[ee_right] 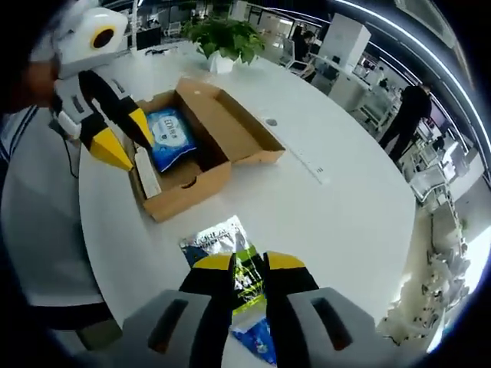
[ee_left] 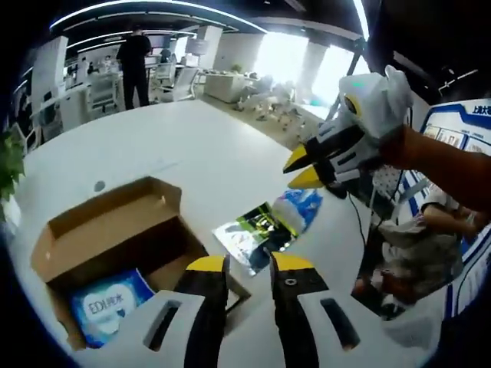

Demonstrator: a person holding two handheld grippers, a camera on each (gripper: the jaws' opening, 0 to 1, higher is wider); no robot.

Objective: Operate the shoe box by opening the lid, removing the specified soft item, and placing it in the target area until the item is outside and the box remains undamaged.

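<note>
White table [ee_right: 345, 199] holds one open box [ee_right: 201, 146] and two packets [ee_right: 230, 253].

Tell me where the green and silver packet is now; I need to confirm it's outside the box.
The packet lies flat on the white table, outside the shoe box, just beyond the right gripper.

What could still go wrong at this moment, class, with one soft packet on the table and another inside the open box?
1. The foil packet lies near the table's curved edge; a nudge from the right tongs could push it off.
2. The left tongs hang beside the cardboard box; pressing its wall might crease it.
3. The blue packet in the box could be mistaken for the target.
</note>
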